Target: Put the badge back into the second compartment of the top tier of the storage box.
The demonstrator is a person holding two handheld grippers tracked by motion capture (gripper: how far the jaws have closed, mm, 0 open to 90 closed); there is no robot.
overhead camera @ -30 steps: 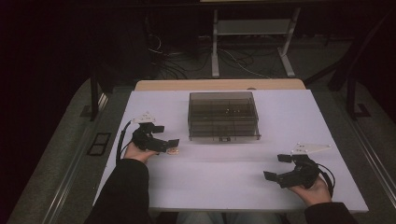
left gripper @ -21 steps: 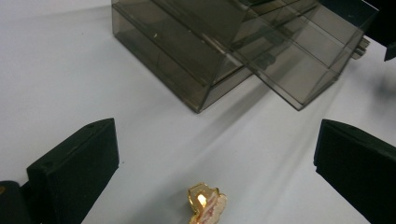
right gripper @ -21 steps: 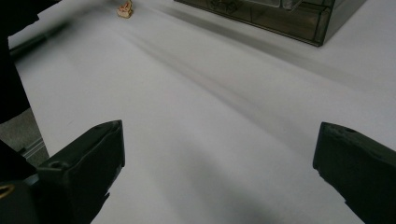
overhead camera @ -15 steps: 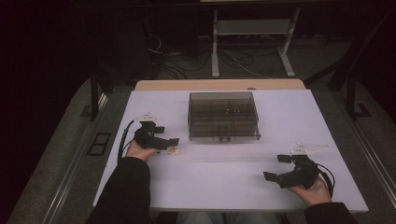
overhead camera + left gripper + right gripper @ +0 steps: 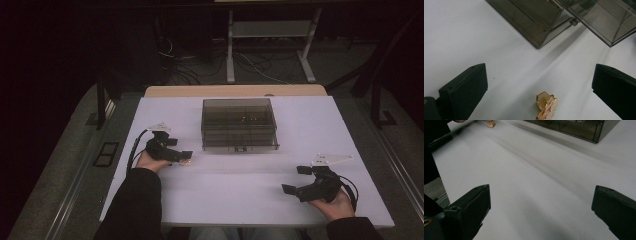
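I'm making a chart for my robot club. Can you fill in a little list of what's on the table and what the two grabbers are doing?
table: white top
box: smoky clear plastic box, lid shut, at the far middle
small thing: gold-edged trinket, lying flat between the left jaws
left gripper: open, around the trinket, not touching it
right gripper: open, over bare table

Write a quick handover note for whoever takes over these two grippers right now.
Left gripper: jaws open, on the table's left side, the small gold-edged enamel pin lying flat on the white table between them, not gripped.
Right gripper: jaws open and empty, resting near the table's front right.
Smoky transparent plastic organiser box: at the table's middle back, beyond the pin.
Done: left gripper lined up on the pin.
Left: shut on the pin, lift it, probably take it to the box.
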